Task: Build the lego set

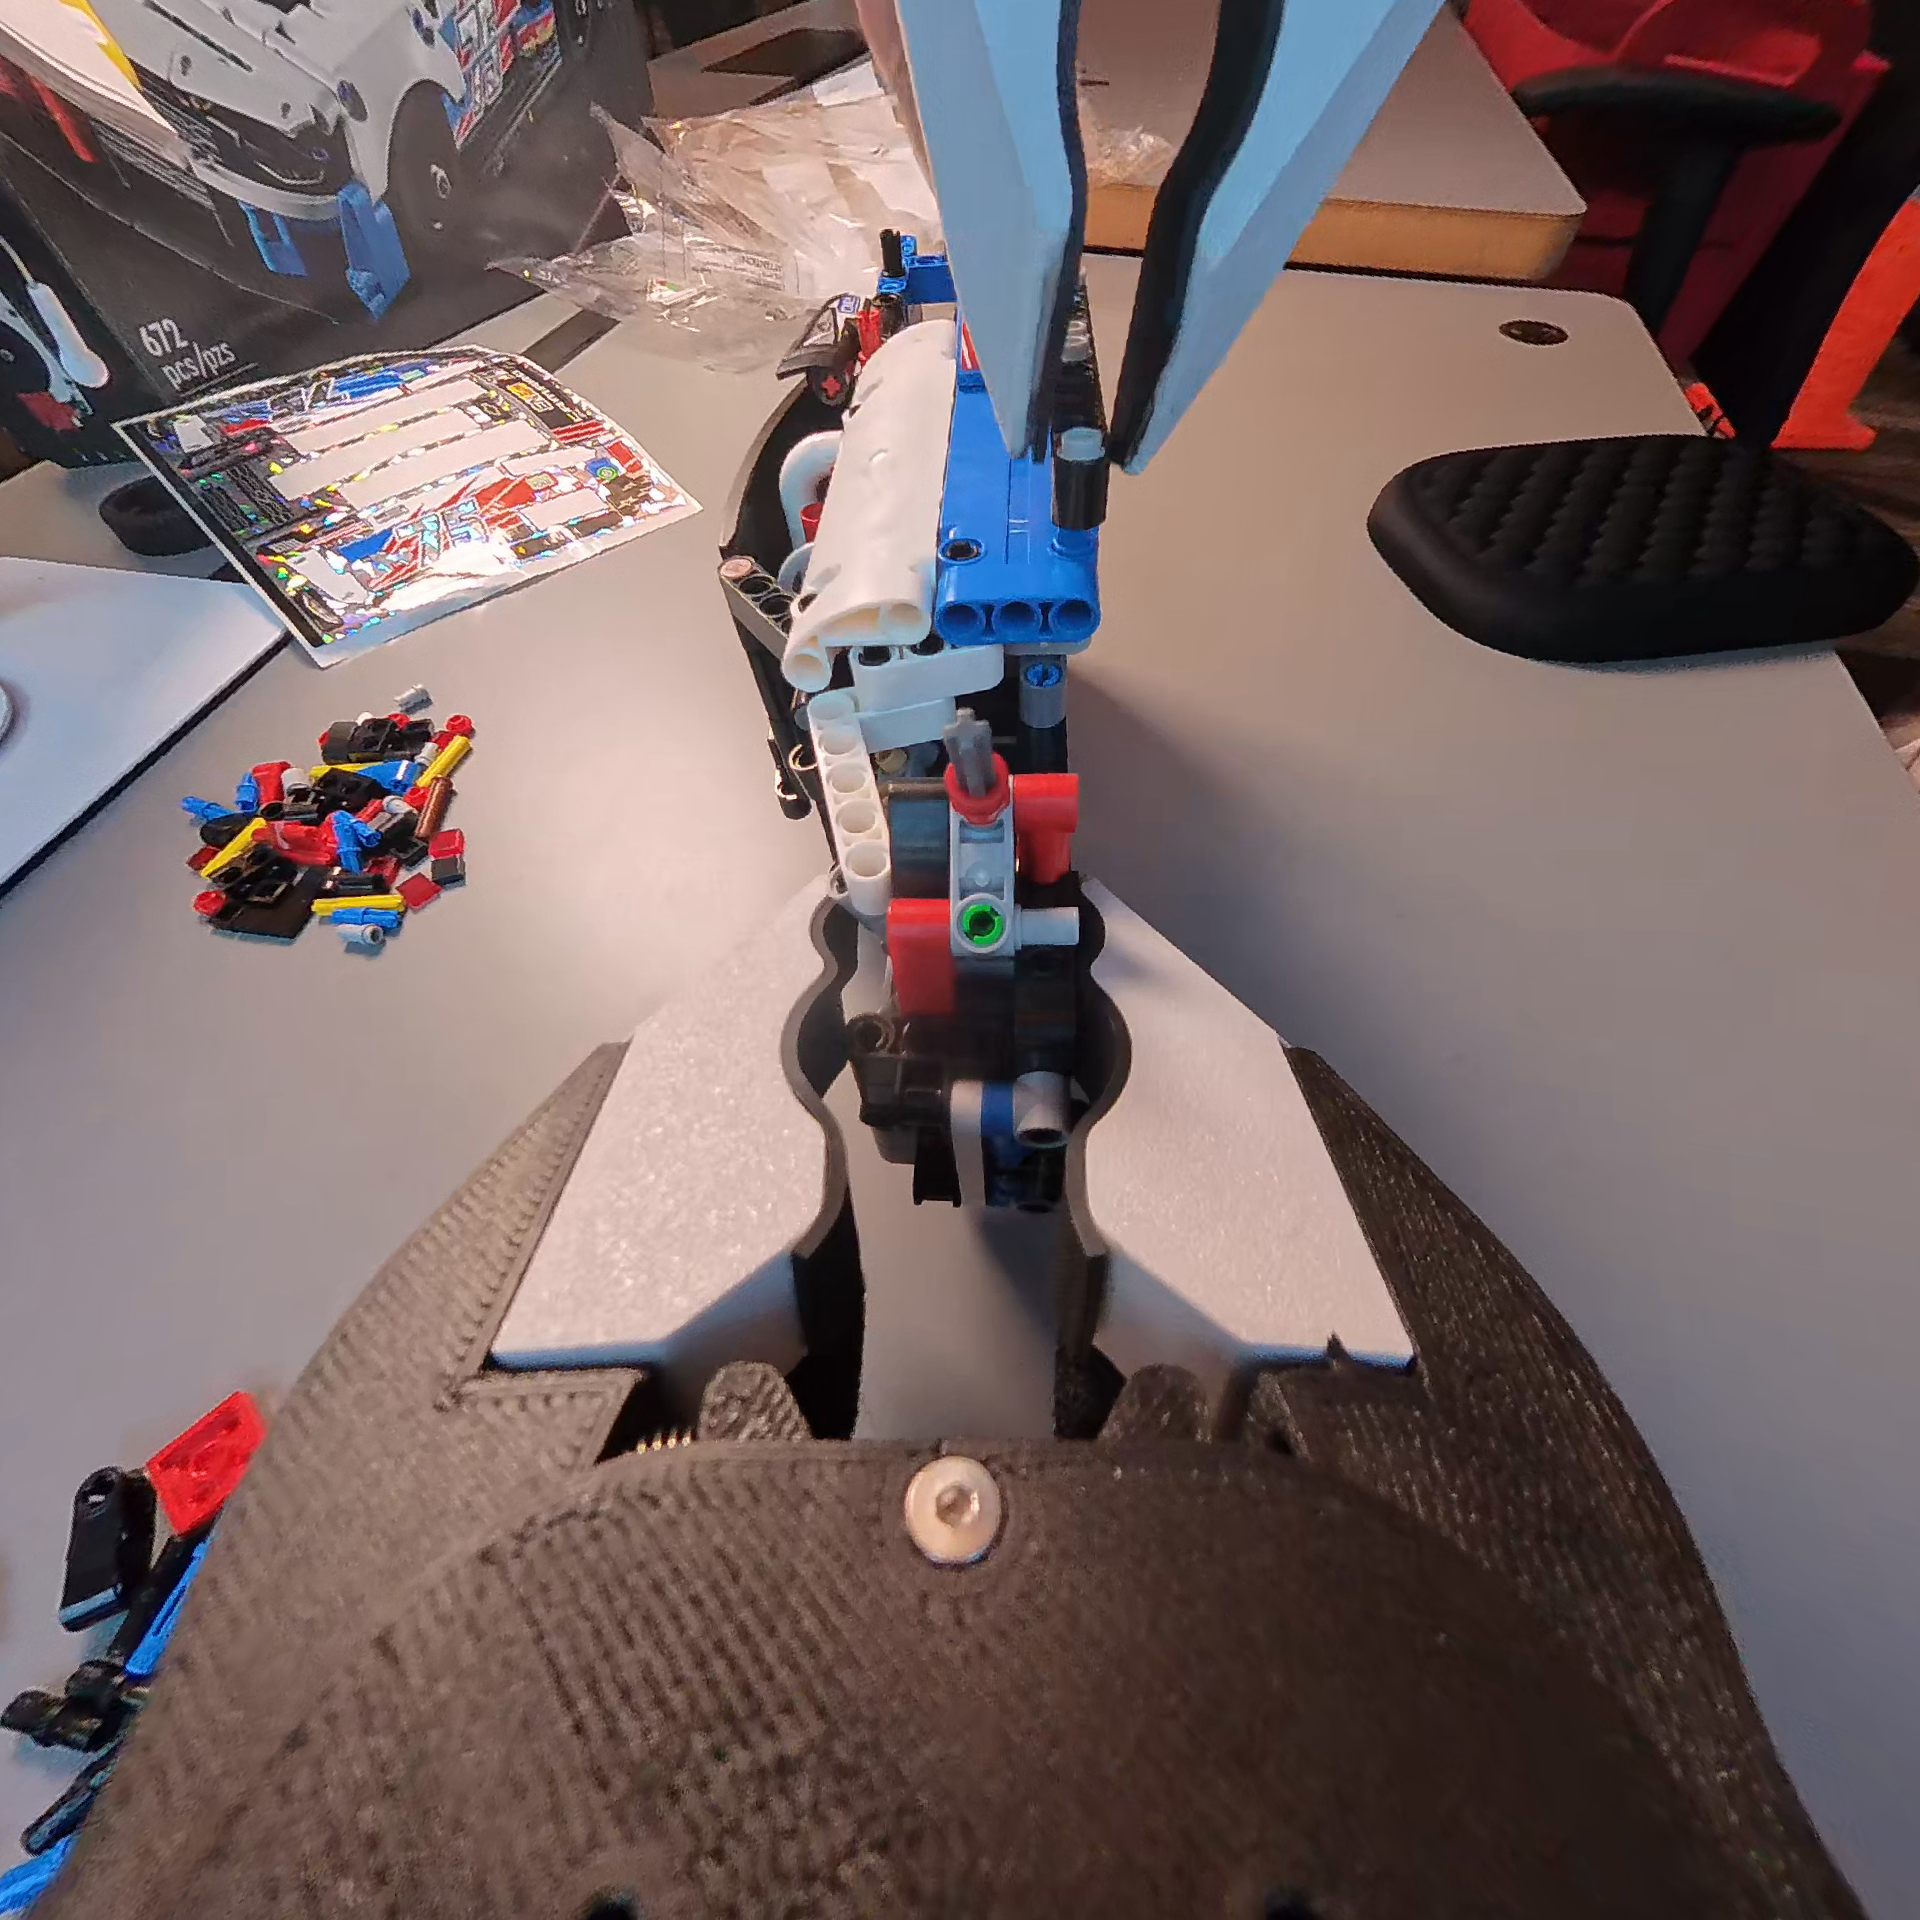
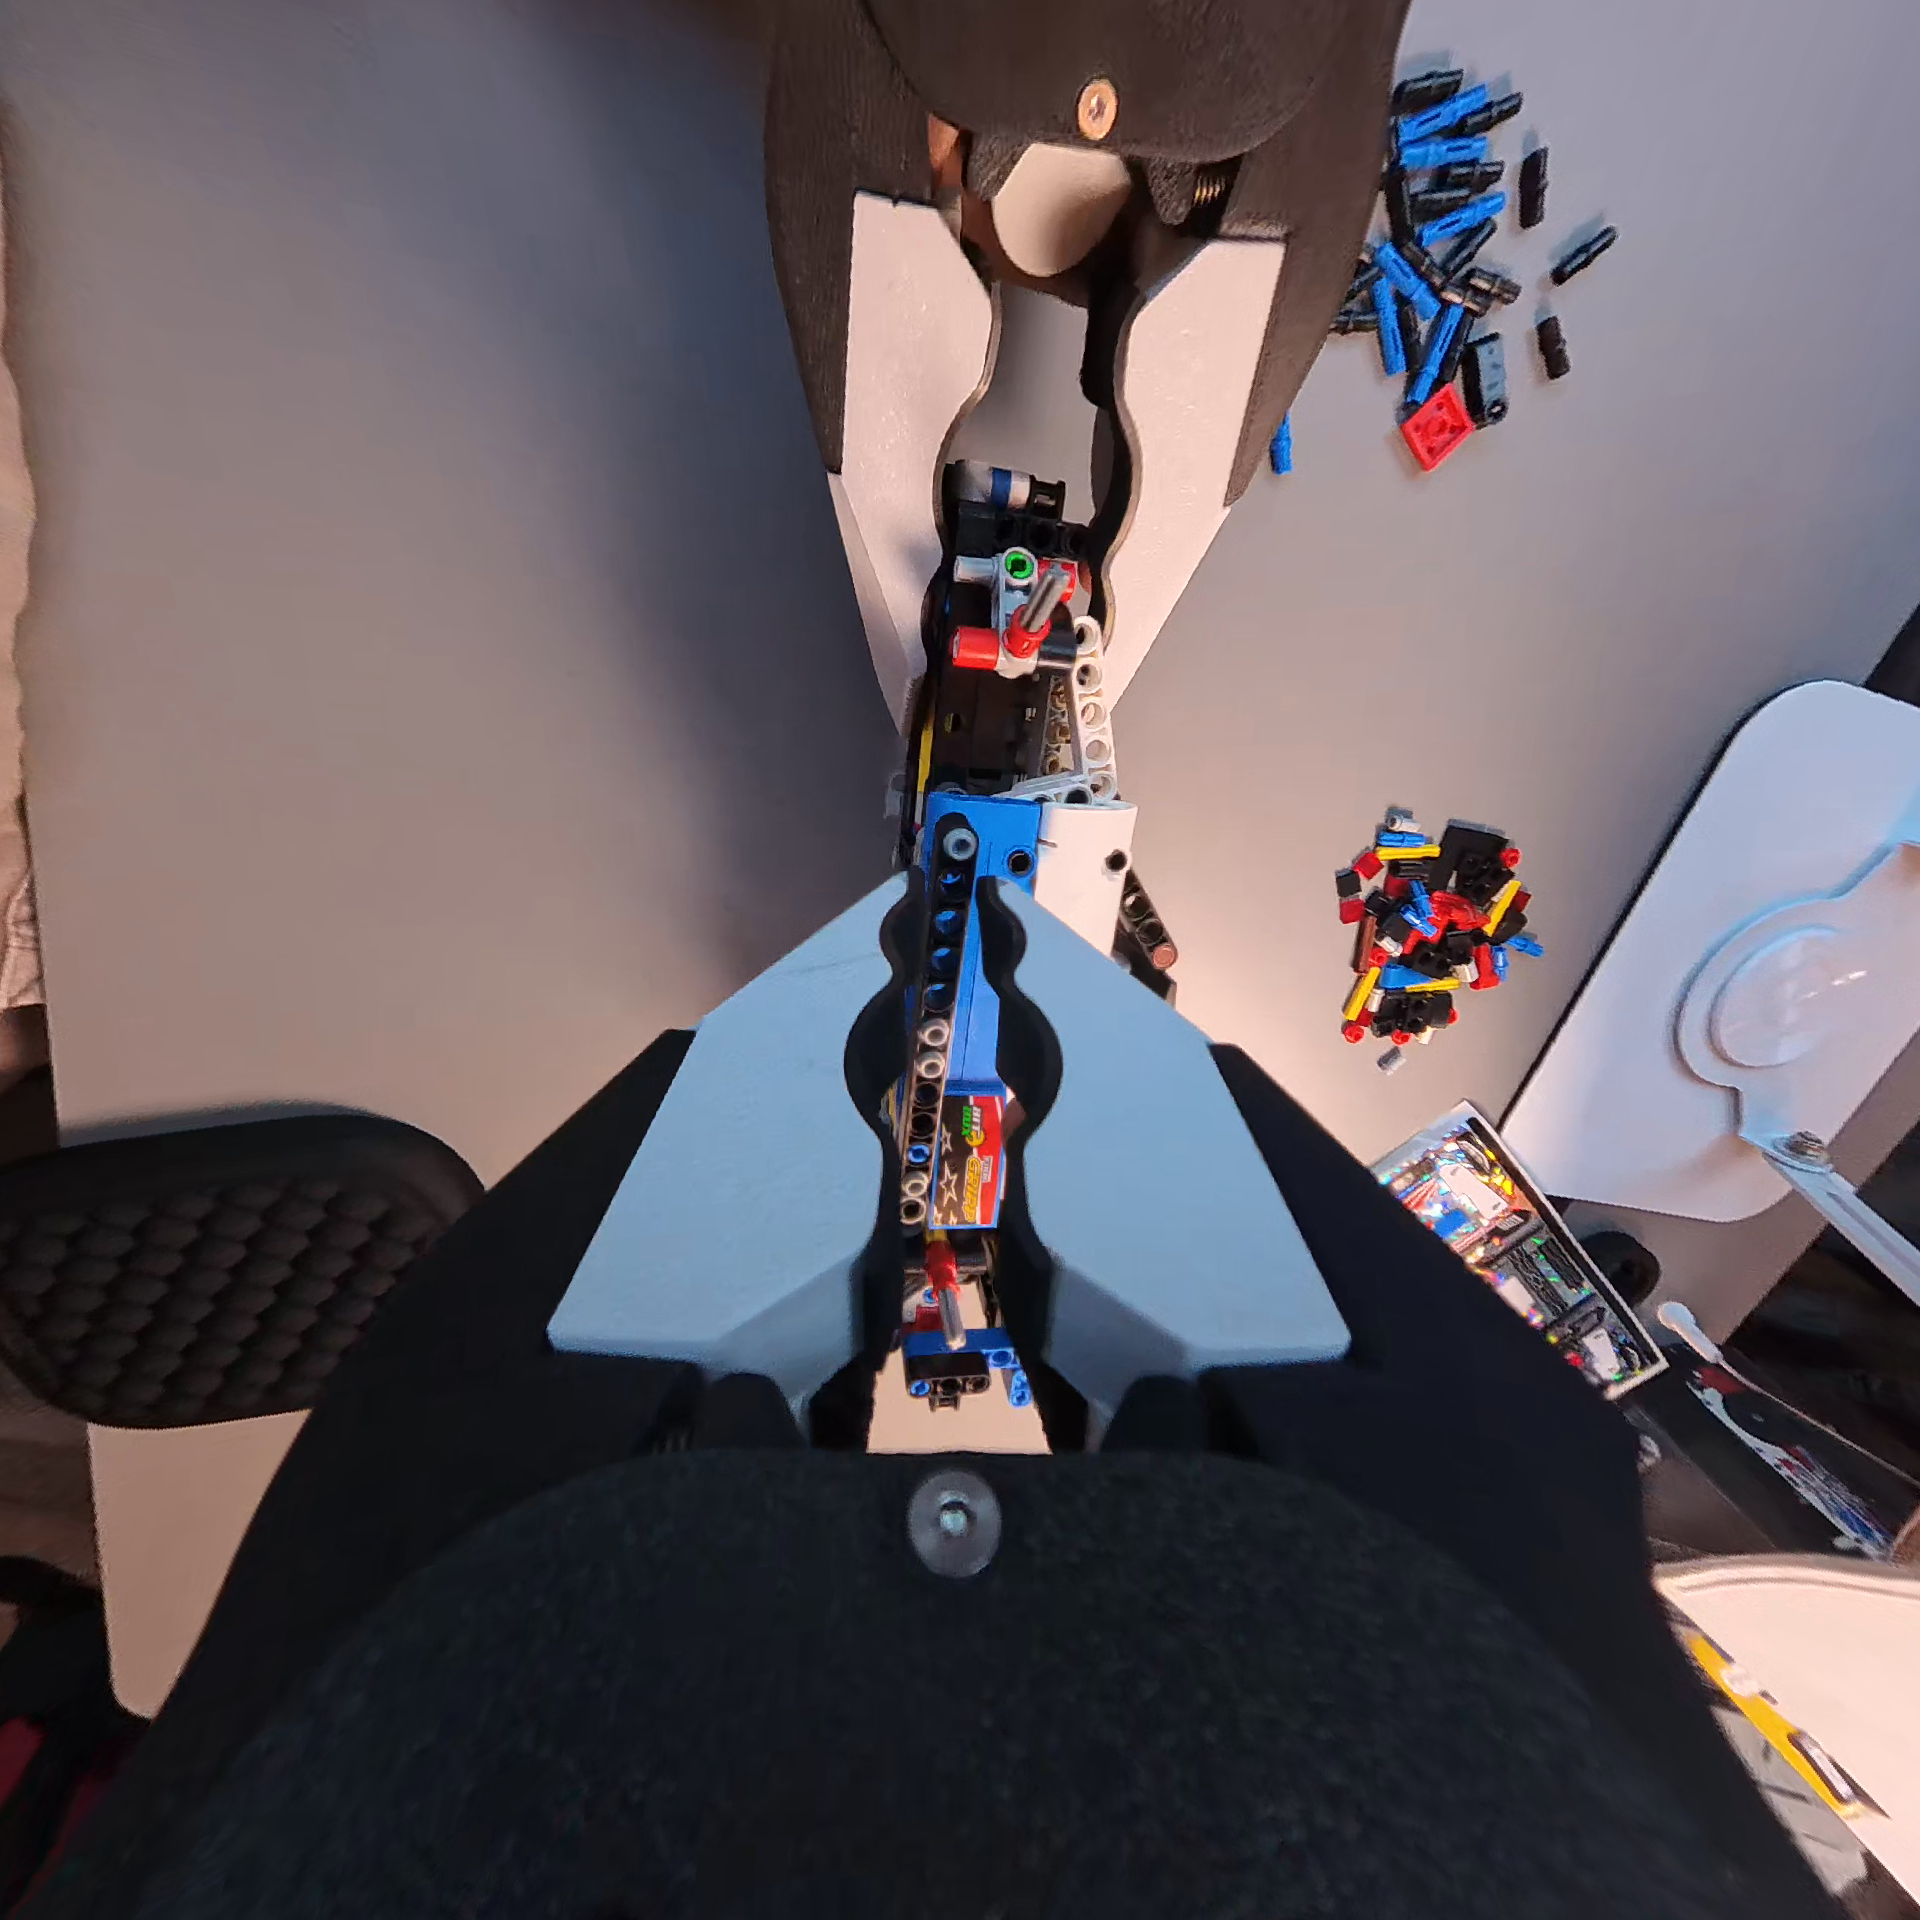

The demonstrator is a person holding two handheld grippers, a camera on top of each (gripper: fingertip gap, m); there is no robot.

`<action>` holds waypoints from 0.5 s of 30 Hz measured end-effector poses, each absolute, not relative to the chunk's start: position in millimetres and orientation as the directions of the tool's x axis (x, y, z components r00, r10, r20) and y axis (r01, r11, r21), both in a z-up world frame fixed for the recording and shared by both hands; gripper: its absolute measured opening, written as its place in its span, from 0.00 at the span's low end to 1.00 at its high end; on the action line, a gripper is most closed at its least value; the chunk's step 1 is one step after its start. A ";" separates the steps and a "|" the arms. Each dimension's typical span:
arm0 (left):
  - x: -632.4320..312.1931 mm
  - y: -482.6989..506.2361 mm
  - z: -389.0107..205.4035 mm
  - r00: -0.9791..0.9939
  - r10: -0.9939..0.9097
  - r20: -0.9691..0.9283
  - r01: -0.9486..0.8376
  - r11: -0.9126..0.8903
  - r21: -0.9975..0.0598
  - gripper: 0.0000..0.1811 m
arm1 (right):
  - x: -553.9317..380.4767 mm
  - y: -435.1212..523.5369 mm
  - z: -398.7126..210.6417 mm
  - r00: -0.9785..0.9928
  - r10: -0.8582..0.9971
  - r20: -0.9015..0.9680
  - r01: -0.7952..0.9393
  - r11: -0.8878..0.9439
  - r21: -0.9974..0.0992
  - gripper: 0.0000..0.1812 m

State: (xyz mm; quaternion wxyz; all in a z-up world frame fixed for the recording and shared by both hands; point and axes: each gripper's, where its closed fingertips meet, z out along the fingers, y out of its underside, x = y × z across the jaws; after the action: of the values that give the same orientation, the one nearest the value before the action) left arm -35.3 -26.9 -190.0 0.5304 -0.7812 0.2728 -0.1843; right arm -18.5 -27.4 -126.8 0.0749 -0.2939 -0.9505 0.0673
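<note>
A part-built lego car model point(image 1: 1013, 582) in blue, white, black and red lies lengthwise on the grey table point(image 1: 1455, 935). My left gripper point(image 1: 961, 914) is shut on its near end, around the red and grey parts. My right gripper point(image 1: 1075, 452) comes down from above and is shut on the far blue section, with a long black beam point(image 2: 930, 1039) between its fingers. In the right wrist view the right gripper point(image 2: 951, 883) clamps the beam against the blue panel of the model point(image 2: 987, 831), and the left gripper point(image 2: 1013, 665) holds the far end.
A pile of small mixed parts point(image 1: 332, 821) and a sticker sheet point(image 1: 416, 488) lie to the left. The set's box point(image 1: 260, 156) and clear bags point(image 1: 748, 208) stand behind. Blue and black pins point(image 2: 1444, 229) lie with a red plate point(image 2: 1439, 426). A black armrest point(image 1: 1642, 540) overlaps the table's right edge. Left tips to right tips: about 7 centimeters. The red plate point(image 2: 1439, 426) is closer to my left gripper, around 15 centimeters from its tips; the right tips are 20 centimeters off. Look for it in the left wrist view point(image 1: 209, 1458) too.
</note>
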 end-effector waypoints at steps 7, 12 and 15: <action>-35.8 -27.1 -190.5 0.784 -0.621 0.002 -0.231 -0.295 -0.927 0.21 | -17.7 -25.2 -135.0 -0.825 0.561 0.067 0.548 0.824 -0.146 0.03; -35.9 -27.0 -190.3 0.782 -0.623 0.003 -0.232 -0.295 -0.927 0.21 | -20.3 -29.7 -129.6 -0.836 0.546 0.059 0.533 0.833 -0.150 0.03; -36.2 -27.2 -190.6 0.782 -0.624 0.005 -0.231 -0.297 -0.927 0.21 | -21.2 -29.3 -129.4 -0.834 0.549 0.050 0.537 0.830 -0.148 0.03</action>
State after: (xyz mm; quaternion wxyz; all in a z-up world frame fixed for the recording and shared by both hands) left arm -36.2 -27.2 -190.6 0.5266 -0.7833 0.2728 -0.1864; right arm -21.2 -29.3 -129.4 0.0452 -0.2842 -0.9556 0.0640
